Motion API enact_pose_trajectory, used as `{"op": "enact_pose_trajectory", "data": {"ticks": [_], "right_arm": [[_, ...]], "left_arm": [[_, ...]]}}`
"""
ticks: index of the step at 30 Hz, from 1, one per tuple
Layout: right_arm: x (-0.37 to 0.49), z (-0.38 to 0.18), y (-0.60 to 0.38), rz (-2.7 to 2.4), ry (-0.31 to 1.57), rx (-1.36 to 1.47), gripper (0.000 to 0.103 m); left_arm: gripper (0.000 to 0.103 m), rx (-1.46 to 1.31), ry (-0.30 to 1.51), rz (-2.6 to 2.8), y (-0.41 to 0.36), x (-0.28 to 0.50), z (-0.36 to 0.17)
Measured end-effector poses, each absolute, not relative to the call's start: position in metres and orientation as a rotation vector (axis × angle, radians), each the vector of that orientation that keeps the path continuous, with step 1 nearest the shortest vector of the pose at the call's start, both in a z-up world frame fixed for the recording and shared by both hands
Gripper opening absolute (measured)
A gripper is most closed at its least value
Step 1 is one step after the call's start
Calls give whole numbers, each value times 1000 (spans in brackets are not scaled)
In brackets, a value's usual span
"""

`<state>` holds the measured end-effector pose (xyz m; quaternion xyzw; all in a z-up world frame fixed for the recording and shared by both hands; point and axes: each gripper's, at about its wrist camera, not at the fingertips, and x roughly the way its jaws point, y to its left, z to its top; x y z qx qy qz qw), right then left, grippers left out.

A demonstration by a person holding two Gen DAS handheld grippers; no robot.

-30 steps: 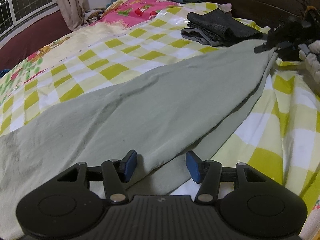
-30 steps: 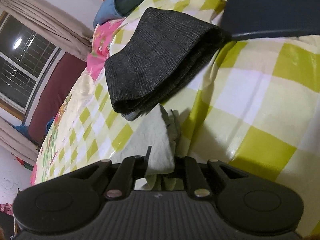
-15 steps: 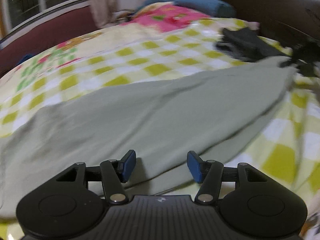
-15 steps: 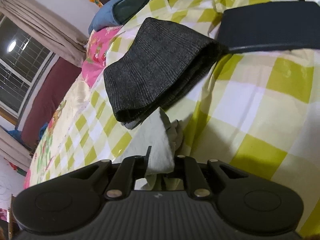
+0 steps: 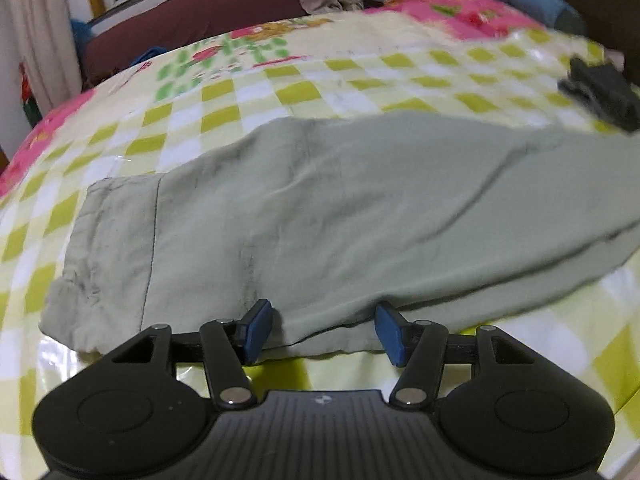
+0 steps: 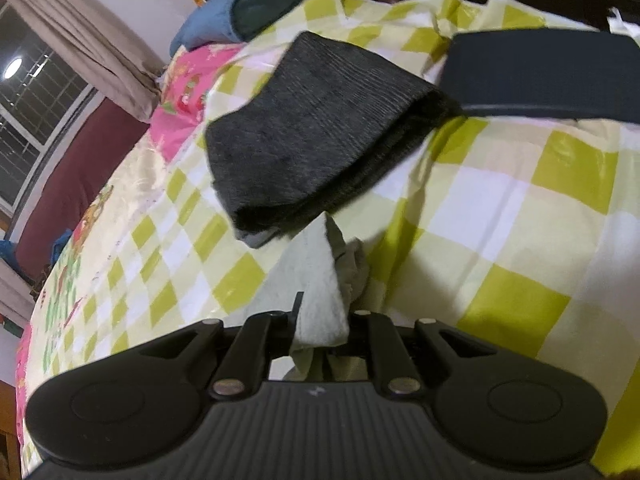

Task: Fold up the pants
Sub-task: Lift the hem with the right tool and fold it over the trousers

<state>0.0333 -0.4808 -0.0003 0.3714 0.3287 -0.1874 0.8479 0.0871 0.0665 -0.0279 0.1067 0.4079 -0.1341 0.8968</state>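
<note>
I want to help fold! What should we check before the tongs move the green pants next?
1. Right tongs pinching the green pants: ok, cloth is clamped between them.
2. Left tongs open and ready: ok, nothing between the blue pads.
3. Left tongs lined up at the near pants edge: ok.
4. Pants lying flat: not ok, long creases show.
5. Folded dark clothes out of the way: cannot tell; they lie close to the held end.
6. Whole pants on the checked bedsheet: cannot tell, the right part runs out of view.
</note>
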Motion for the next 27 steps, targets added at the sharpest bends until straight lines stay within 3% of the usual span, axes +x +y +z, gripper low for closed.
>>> {"op": "enact_pose_trajectory", "data": {"ticks": [6, 16, 20, 27], "right_arm": [[44, 53, -442, -274, 639, 719, 11], [107, 136, -293, 104, 649, 510, 11], [144, 134, -208, 265, 731, 419, 11], [189, 94, -50, 512, 866, 321, 11]], "left_arm": [[71, 217, 698, -415, 24, 79, -7], [71, 175, 819, -647, -38, 98, -45], [71, 186, 794, -614, -12, 89, -29], [72, -76, 812, -374, 114, 88, -8]]}}
